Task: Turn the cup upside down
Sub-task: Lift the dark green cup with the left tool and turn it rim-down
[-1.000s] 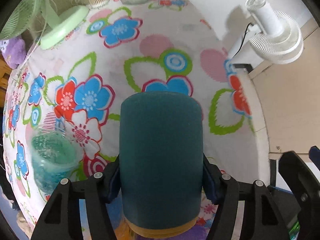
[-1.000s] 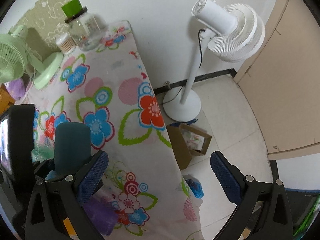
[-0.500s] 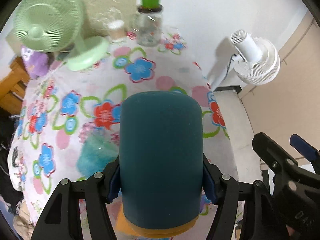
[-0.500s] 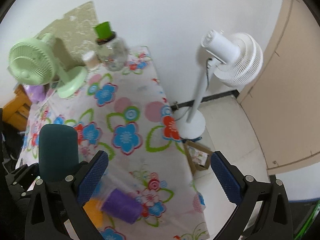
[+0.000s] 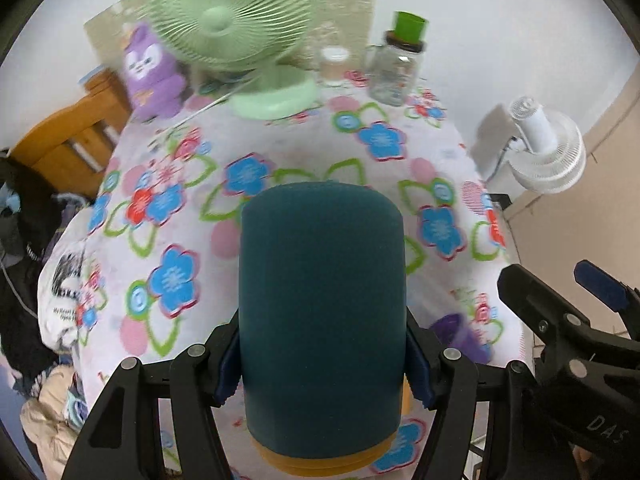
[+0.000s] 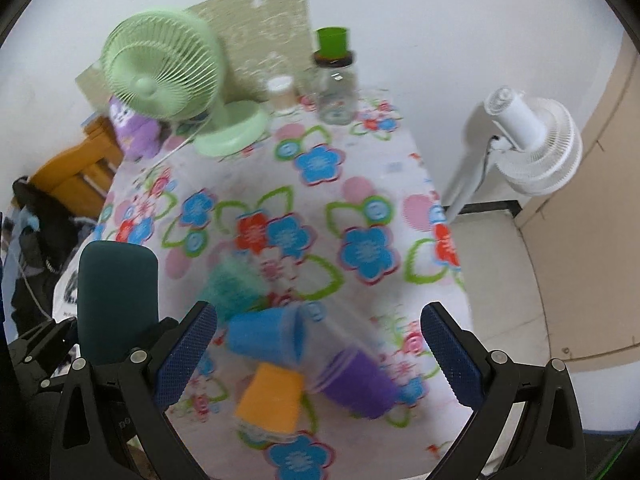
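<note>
The dark teal matte cylindrical cup [image 5: 322,312] stands upright between the blue pads of the left tool [image 5: 323,354], which is clenched on its lower sides, held above the flower-patterned worktop [image 5: 280,168] – a yellow-orange band shows at its bottom edge. The right tool [image 6: 320,350] is spread wide with nothing in it. Compared with half a second ago, the cup sits higher over the worktop, and the green desk fan [image 5: 228,20] beyond the cup now fills more of the left view.
</note>
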